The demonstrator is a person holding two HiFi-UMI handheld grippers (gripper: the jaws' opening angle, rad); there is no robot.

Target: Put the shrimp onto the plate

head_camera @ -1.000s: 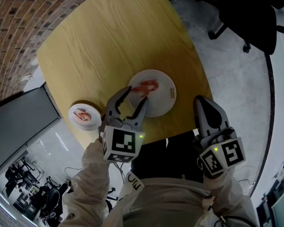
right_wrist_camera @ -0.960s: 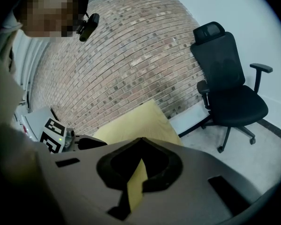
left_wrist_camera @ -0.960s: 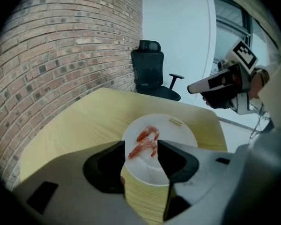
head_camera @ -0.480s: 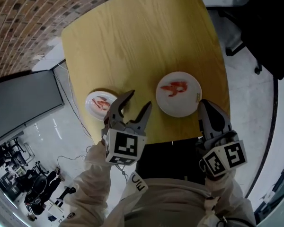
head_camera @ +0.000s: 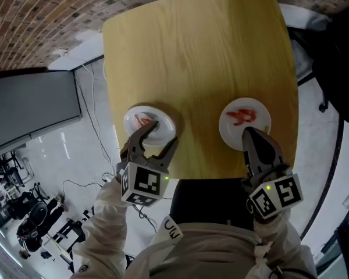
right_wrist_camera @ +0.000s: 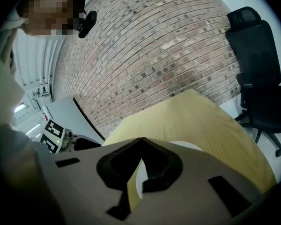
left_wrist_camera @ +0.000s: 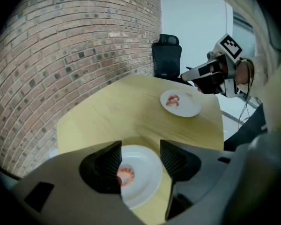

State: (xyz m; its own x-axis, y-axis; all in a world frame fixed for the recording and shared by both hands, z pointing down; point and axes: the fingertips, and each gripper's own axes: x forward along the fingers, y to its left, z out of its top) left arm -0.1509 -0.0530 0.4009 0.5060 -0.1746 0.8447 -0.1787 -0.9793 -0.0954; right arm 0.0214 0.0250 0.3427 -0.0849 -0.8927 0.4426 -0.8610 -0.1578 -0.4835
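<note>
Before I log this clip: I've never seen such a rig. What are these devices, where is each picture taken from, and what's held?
No robot: a person holds a two-jaw gripper in each hand. The head view looks down from the person's head; the other two look along each gripper's jaws. On the yellow table stand a left plate and a right plate, each bearing one shrimp: left shrimp, right shrimp. The left gripper aims at the left plate; its jaws have just been opening, nothing between them. The right gripper, by the right plate, is shut and empty.
</note>
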